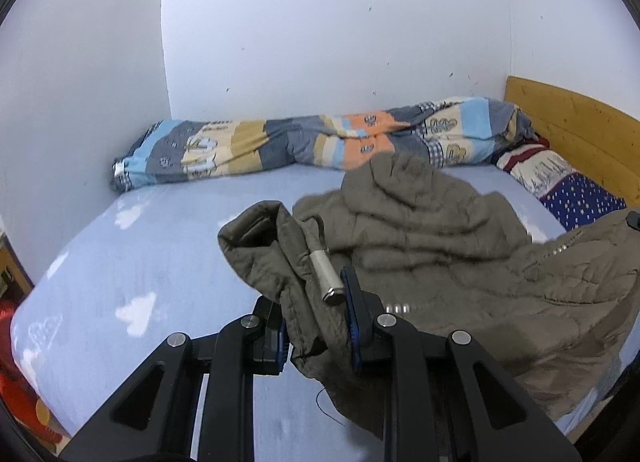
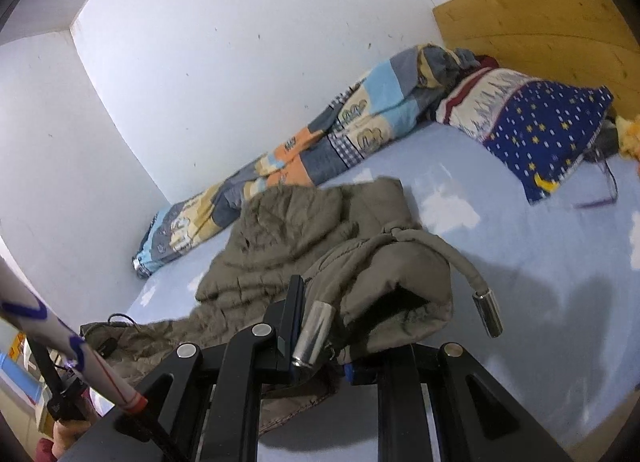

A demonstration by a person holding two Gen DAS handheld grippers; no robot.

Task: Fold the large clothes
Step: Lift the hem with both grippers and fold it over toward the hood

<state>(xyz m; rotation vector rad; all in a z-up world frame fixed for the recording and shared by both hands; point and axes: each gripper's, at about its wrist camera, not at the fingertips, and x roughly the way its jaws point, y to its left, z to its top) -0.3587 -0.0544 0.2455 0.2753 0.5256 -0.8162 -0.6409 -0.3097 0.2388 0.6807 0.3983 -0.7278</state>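
Both grippers have their jaws clamped on the olive-brown quilted puffer jacket (image 1: 420,221): left gripper (image 1: 316,318), right gripper (image 2: 320,346). It's draped over the bed's light blue sheet (image 1: 160,254).

jacket (image 1: 432,229) on bed (image 1: 160,262), quilt (image 1: 280,141) behind, perhaps against wall (image 1: 320,41)

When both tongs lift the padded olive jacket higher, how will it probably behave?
The olive jacket will probably sag: it already droops and wrinkles between both grips. Its quilted padding suggests bulky but fairly light. The metal cord tips hang loose, so they may swing.
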